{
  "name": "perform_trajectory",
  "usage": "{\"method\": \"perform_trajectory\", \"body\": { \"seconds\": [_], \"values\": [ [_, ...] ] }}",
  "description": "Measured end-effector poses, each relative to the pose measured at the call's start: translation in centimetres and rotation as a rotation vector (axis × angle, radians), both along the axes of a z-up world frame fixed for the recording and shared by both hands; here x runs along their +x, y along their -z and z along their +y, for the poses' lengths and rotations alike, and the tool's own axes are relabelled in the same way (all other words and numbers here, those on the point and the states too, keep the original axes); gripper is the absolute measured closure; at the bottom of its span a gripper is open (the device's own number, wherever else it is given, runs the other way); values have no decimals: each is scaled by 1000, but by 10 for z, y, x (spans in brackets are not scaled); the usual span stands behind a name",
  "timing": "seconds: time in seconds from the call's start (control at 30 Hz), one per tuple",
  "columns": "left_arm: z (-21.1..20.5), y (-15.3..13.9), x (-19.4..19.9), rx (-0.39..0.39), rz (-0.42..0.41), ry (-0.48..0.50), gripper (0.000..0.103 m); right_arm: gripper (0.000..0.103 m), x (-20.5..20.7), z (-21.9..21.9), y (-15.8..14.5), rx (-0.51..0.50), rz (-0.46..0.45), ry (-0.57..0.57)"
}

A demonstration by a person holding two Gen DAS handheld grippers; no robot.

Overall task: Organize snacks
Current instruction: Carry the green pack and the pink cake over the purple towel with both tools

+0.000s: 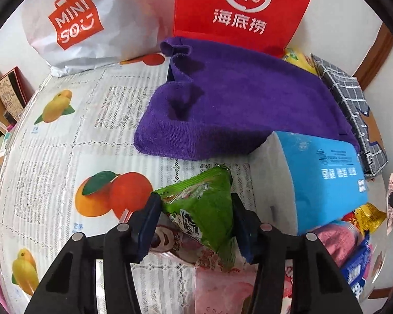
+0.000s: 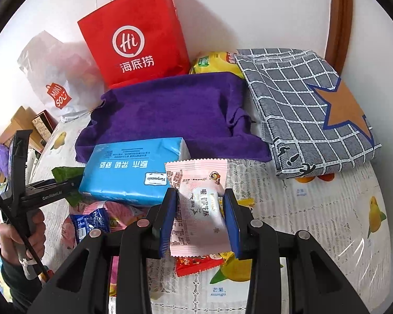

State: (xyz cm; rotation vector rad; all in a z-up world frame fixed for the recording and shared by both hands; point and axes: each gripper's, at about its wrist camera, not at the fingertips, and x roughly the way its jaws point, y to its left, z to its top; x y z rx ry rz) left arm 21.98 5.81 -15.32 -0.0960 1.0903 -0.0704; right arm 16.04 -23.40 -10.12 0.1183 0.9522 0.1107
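Right wrist: my right gripper (image 2: 200, 216) clamps a pink snack packet (image 2: 196, 206); blue tissue pack (image 2: 133, 172) crowds beside; left gripper (image 1: 196, 222) clamps a green packet (image 1: 201, 209); red bag (image 2: 133, 39) reads "Hi".

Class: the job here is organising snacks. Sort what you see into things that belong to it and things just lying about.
Job: green snack packet in left gripper; pink snack packet in right gripper; red snack packet.
Lying about: purple towel, tissue pack, red bag, checked cloth.

Left tool (image 1: 196, 217) angles steeply down, jaws pinching a packet from both sides. Right tool (image 2: 199, 217) tilts down too, clamped tight on its own. A hand (image 2: 26, 231) grips the left tool's handle.
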Motion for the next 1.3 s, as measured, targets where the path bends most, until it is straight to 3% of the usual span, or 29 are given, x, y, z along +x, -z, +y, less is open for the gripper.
{"method": "perform_trajectory", "body": {
  "seconds": [0.43, 0.57, 0.8, 1.1, 1.3],
  "values": [
    [-3, -54, -48, 12, -94, 28, 53, 67, -21, 9, -21, 8, -56, 5],
    [-11, -69, -61, -9, -121, 49, 53, 67, -29, 12, -30, -25, -70, 7],
    [-34, -95, -76, -36, -165, 97, 53, 67, -40, 16, -50, 15, -112, -18],
    [-57, -122, -60, -48, -210, 128, 53, 67, -29, 25, -79, 17, -170, -57],
    [-64, -135, -39, -14, -244, 127, 53, 67, -2, 30, -92, 13, -201, -73]
  ]
}}
